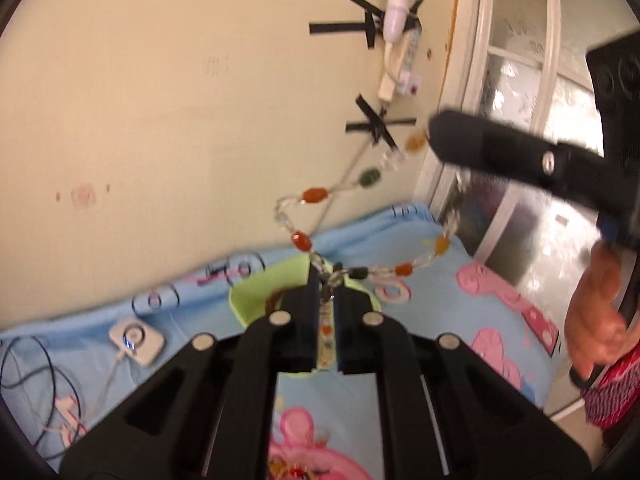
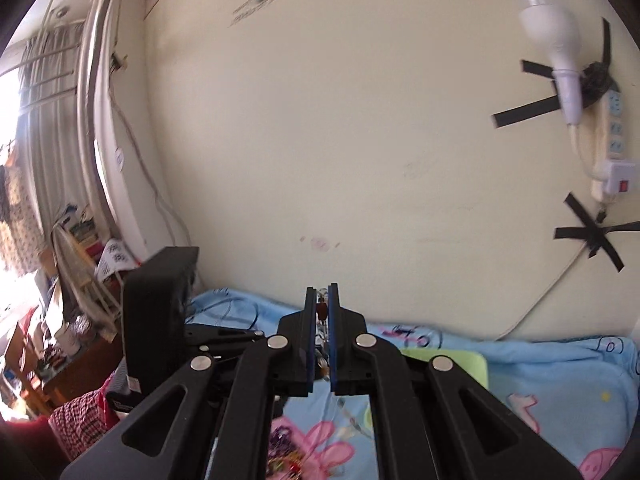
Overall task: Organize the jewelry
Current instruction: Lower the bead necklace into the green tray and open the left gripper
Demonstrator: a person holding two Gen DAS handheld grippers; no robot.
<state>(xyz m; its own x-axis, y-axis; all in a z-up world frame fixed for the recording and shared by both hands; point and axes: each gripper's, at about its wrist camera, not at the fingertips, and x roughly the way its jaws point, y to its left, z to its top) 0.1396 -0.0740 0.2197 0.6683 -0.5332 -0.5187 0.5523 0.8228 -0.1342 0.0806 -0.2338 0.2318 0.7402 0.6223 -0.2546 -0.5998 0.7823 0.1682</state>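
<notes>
Your left gripper (image 1: 327, 280) is clamped on the clasp end of the beaded necklace (image 1: 310, 196), and the jaws have pinched the chain between them with no slack at the tips. Your right gripper (image 2: 322, 300) is likewise closed on the strand, a dark red bead (image 2: 321, 309) showing between its blue pads (image 2: 333, 332). From the left tips the necklace loops out toward 12 o'clock and then 2 o'clock, where the right gripper's black finger takes it; a second run sags toward 3 o'clock. Both ends hang clear above the blue cartoon blanket (image 1: 440, 280). Judgement: the strand is lifted and spread, not yet placed. The green tray (image 1: 256, 292) sits just beyond the left tips at about 11 o'clock and looks the likely destination. Keep both grips firm, hold the two ends apart so the loop does not twist, and lower it over the tray before releasing either end. Risk: the hanging run may snag on the tray's rim. More jewelry (image 2: 286, 452) lies on the blanket at 6 o'clock.
</notes>
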